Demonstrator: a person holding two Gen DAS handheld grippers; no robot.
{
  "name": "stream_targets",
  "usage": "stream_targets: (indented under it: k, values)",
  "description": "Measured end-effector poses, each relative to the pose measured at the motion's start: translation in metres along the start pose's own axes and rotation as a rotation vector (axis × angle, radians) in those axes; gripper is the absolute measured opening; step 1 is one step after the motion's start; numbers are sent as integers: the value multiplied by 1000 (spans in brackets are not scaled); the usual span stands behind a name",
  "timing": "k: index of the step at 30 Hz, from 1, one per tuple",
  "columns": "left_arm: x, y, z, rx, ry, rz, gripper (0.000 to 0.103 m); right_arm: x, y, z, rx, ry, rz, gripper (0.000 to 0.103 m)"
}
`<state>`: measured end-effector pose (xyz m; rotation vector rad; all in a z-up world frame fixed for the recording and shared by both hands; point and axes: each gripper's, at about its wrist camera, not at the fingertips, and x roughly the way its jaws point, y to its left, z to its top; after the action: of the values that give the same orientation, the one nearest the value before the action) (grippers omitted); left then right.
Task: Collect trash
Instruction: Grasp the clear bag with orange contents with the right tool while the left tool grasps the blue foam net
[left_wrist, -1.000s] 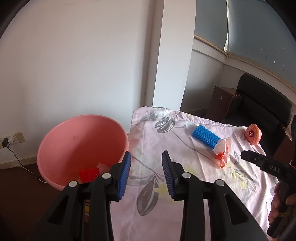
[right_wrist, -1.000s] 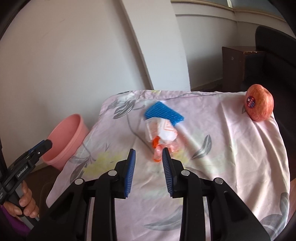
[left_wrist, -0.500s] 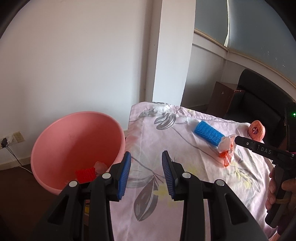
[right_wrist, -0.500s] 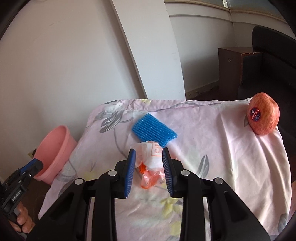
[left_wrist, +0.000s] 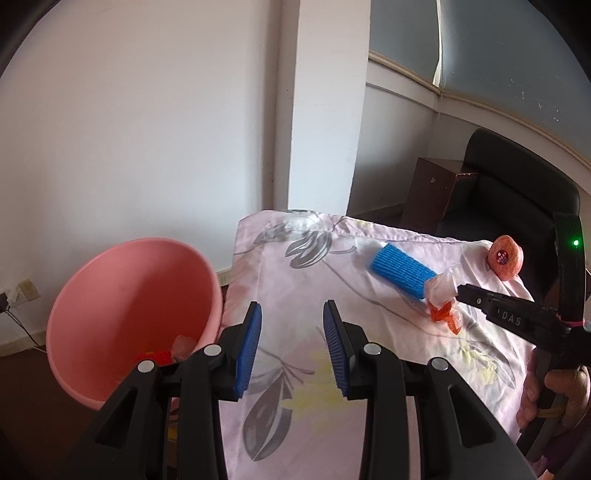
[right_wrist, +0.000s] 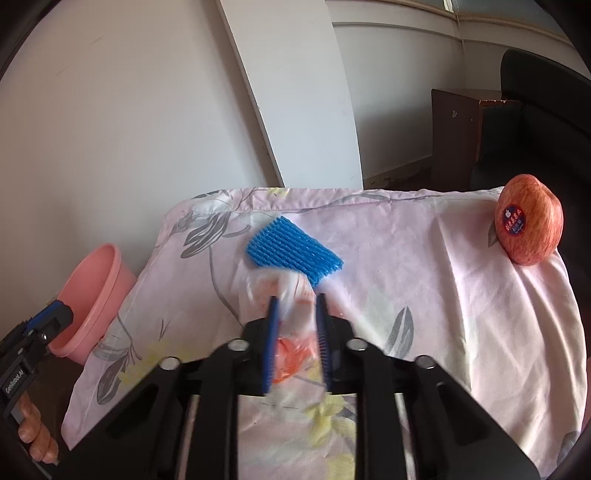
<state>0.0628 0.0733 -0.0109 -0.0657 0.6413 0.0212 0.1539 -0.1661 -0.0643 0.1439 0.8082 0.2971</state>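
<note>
Right gripper (right_wrist: 297, 306) closing on blurred wrapper (right_wrist: 291, 295); bin (left_wrist: 122, 295) contents left-view-only.

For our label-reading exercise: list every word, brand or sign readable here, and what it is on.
"DAS": white letters on the right claw's black body.
"GenRobot.AI": white print on the left claw's black handle.
Apple sticker: blue and red, print too small to read.

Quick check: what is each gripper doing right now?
Left gripper: open, nothing between its pads.
Right gripper: closing on the crumpled white and orange plastic wrapper, which sits between its pads.
</note>
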Motion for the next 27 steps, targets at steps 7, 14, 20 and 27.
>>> stream_targets:
  k: [7, 14, 20, 27]
  values:
    - [10, -26, 13, 62, -11, -44, 34, -7, -10, -2, 13, -22, 39, 1]
    - [25, -48, 23, 81, 3, -92, 34, -24, -23, -6, 34, -40, 72, 1]
    - [51, -74, 29, 86, 42, -165, 47, -44, -38, -13, 76, -59, 73, 1]
    - [100, -103, 29, 39, 157, -230, 47, -56, -51, -21, 97, -77, 61, 1]
